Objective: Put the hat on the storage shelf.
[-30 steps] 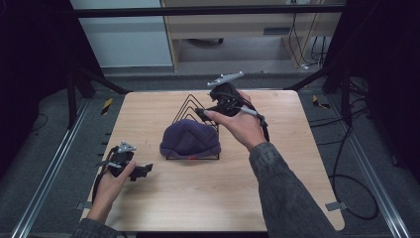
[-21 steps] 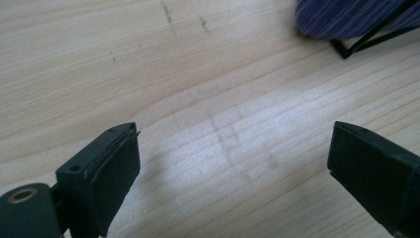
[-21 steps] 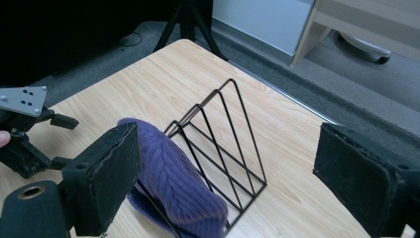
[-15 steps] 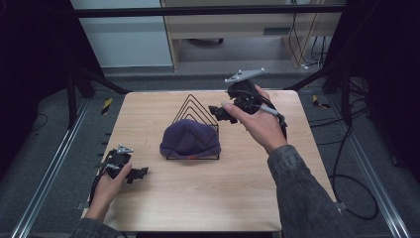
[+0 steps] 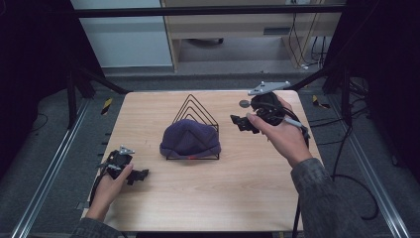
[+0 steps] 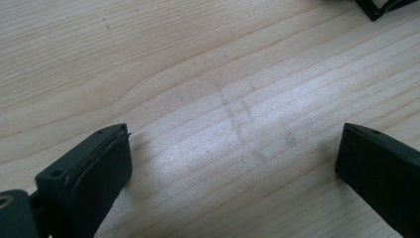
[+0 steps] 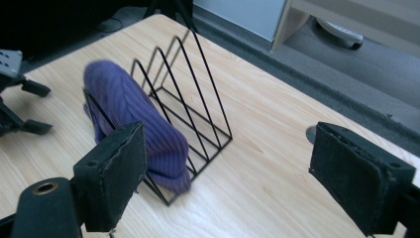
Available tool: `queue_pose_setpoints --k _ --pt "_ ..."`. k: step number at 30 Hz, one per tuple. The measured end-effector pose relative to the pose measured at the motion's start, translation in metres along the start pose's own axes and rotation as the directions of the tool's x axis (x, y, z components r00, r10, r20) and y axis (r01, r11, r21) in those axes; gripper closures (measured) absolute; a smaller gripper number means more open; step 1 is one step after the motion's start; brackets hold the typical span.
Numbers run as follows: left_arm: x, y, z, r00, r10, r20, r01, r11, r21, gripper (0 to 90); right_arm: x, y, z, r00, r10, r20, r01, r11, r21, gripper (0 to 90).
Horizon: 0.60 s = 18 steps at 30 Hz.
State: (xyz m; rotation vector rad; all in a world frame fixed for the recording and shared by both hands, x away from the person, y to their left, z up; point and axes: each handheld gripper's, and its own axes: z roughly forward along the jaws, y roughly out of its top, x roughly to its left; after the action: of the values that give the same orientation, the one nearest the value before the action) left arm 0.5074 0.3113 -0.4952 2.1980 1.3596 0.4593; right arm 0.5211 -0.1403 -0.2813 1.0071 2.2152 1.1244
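**A:** Going left to right, what's the left gripper (image 5: 130, 173) doing? From the high view it sits low at about 8 o'clock on the tabletop (image 5: 237, 198), with the person's left hand (image 5: 110, 184) wrapped around it.

**B:** It's spread wide, nothing in it. In the left gripper view the two black jaws stand far apart with only bare wood grain between them, plus a faint smudgy mark on the tabletop. It looks to be resting on the surface or just above it, hard to say which.

**A:** And the purple beanie (image 5: 189, 139)?

**B:** Dead centre of the tabletop, slumped over the front end of the black wire rack (image 5: 195, 106). The rack's triangular loops rise behind it toward 12 o'clock. In the right gripper view the beanie (image 7: 133, 119) hangs across the near loops of the rack (image 7: 198, 104), and its lower edge spills past the rack's base onto the wood.

**A:** Is either gripper touching it?

**B:** No. The left one is well apart from it, off at 8 o'clock. The right gripper (image 5: 240, 121) is held up off the tabletop at about 2 o'clock in the person's right hand (image 5: 282, 134), jaws pointing back toward the rack, near it but clear of it.

**A:** How are its jaws?

**B:** Wide apart as well, holding nothing. Its own view has the beanie and rack framed between the two pads, farther off.
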Motion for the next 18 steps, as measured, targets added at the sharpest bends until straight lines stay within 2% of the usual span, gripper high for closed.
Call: queue_pose_setpoints --k 3,9,13,18 --pt "0.0 0.0 0.0 1.0 0.0 0.003 0.0 1.0 -0.003 0.0 -0.005 -0.012 -0.003 0.9999 0.01 0.011 -0.01 1.0 0.001 15.0" --pt "0.0 -0.001 0.0 1.0 0.002 0.003 -0.002 1.0 -0.006 0.0 -0.02 -0.057 -0.007 0.9975 0.05 0.051 -0.05 0.999 0.011 16.5" --pt "-0.001 -0.001 0.0 1.0 -0.001 0.001 0.001 0.9999 -0.014 0.0 -0.028 -0.096 0.0 0.9928 0.103 0.061 -0.106 0.993 0.047 17.0" --pt "-0.001 -0.002 0.0 1.0 0.002 0.002 -0.002 0.9999 -0.014 0.0 -0.031 -0.131 0.013 0.9882 0.138 0.066 -0.144 0.986 0.088 17.2"
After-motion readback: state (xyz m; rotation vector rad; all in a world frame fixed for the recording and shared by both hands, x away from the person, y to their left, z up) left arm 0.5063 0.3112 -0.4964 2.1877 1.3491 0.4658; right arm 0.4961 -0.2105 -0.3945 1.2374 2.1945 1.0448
